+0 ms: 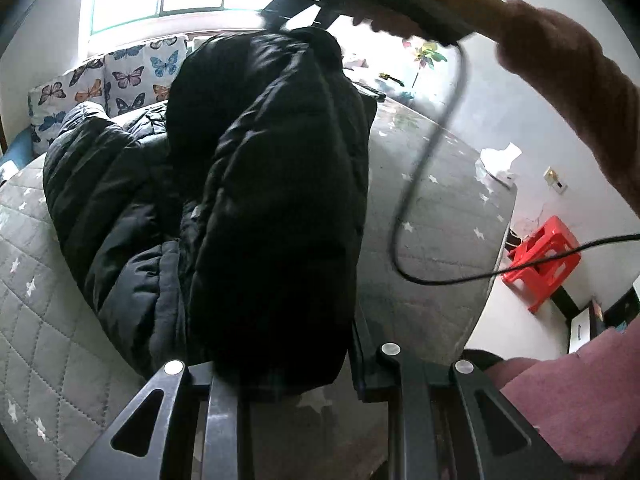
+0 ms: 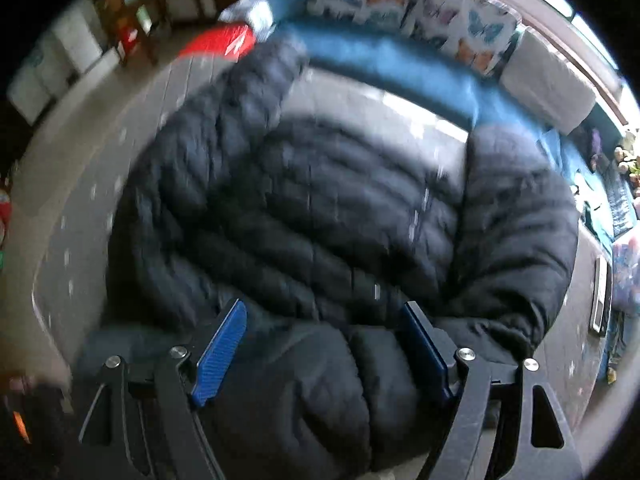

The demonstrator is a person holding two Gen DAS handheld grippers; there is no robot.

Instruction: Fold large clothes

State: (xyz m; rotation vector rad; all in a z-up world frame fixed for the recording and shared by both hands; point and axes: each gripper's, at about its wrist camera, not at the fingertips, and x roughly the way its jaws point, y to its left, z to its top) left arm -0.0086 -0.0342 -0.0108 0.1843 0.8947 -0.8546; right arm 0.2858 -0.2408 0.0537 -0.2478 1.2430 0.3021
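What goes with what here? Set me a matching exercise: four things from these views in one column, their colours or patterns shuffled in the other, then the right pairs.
Things:
1. puffer jacket
2. plastic stool
3. cushions under the window
4. quilted bed cover

Colours or patterns:
A. red
B. white with butterflies
C. grey with white stars
D. black

Pairs: 1-D, 2-A, 3-B, 4-C
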